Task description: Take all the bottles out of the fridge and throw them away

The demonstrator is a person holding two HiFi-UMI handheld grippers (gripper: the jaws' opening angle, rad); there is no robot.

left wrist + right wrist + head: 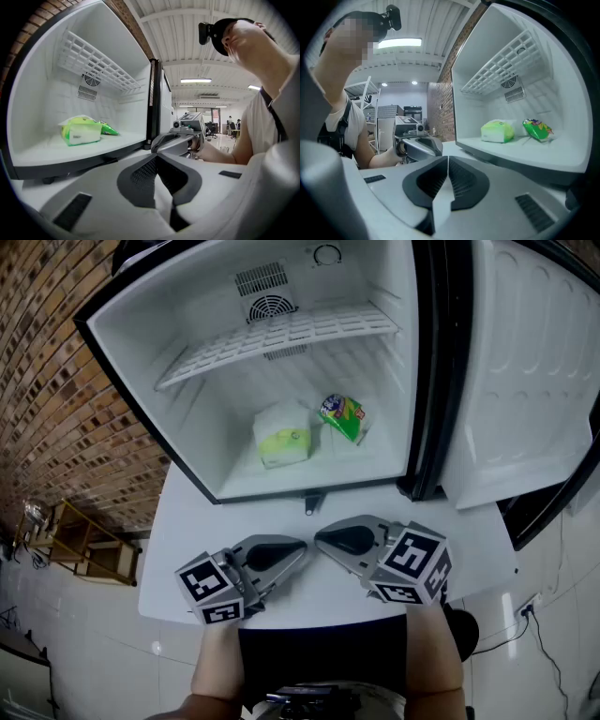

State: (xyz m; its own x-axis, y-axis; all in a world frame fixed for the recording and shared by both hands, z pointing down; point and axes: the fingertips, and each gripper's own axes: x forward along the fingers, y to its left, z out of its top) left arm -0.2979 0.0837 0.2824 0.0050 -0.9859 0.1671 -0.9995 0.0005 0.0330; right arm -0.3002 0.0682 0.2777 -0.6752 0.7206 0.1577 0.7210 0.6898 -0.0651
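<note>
No bottle shows in any view. The open fridge (pixel 131 352) stands on a white table (pixel 183 531). On its floor lie a yellow-green tissue pack (pixel 284 442) (pixel 79 130) (pixel 498 131) and a green snack bag (pixel 343 416) (pixel 538 128). My left gripper (pixel 300 548) (pixel 156 157) and right gripper (pixel 321 540) (pixel 448 160) hover over the table just in front of the fridge. Their tips point at each other, a short gap apart. Both are shut with nothing between the jaws. Each gripper view shows the other gripper: the right one (pixel 180 140), the left one (pixel 417 143).
A white wire shelf (pixel 281 332) spans the upper part of the fridge. The fridge door (pixel 534 381) hangs open at the right. A brick wall (pixel 47 381) runs along the left, with a wooden rack (pixel 89 540) on the floor below it.
</note>
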